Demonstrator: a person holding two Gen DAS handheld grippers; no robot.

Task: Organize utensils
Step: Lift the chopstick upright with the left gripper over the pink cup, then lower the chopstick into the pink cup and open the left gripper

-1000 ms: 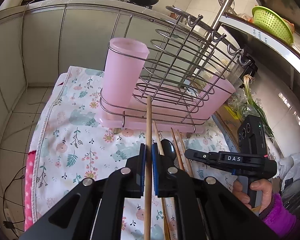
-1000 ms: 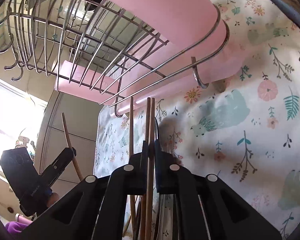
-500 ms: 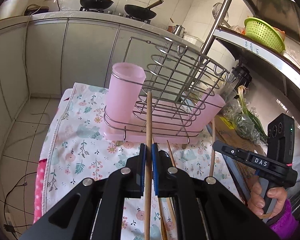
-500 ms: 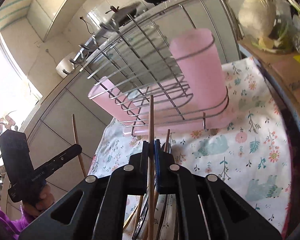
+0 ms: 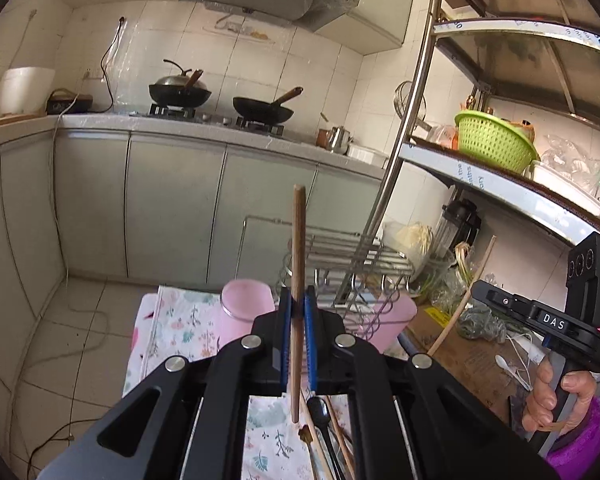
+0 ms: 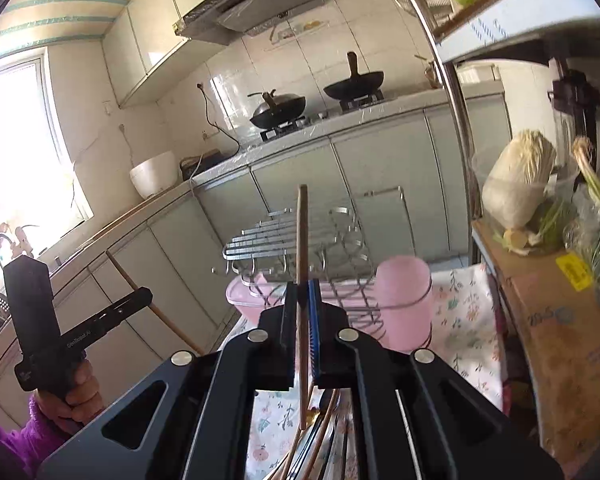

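Observation:
My left gripper (image 5: 296, 312) is shut on a wooden chopstick (image 5: 299, 240) that stands nearly upright, high above the table. My right gripper (image 6: 302, 296) is shut on another wooden chopstick (image 6: 302, 240), also upright. Each gripper shows in the other's view, the right one (image 5: 476, 296) and the left one (image 6: 140, 300), both holding their sticks raised. Below and ahead stands the wire utensil rack (image 5: 348, 256) with a pink cup (image 5: 242, 308) and pink tray (image 6: 252, 296). More chopsticks and a dark spoon (image 5: 320, 408) lie on the floral cloth (image 5: 180, 320).
A metal shelf post (image 5: 412, 120) rises right of the rack, with a green basket (image 5: 494, 144) on the shelf. A cabbage (image 6: 516, 184) and greens sit on a cardboard box (image 6: 560, 320). Counter with two woks (image 5: 260, 110) stands behind.
Both grippers have risen well above the table with their chopsticks and tilted up. The rack, close and large before, now sits small and low in both views.

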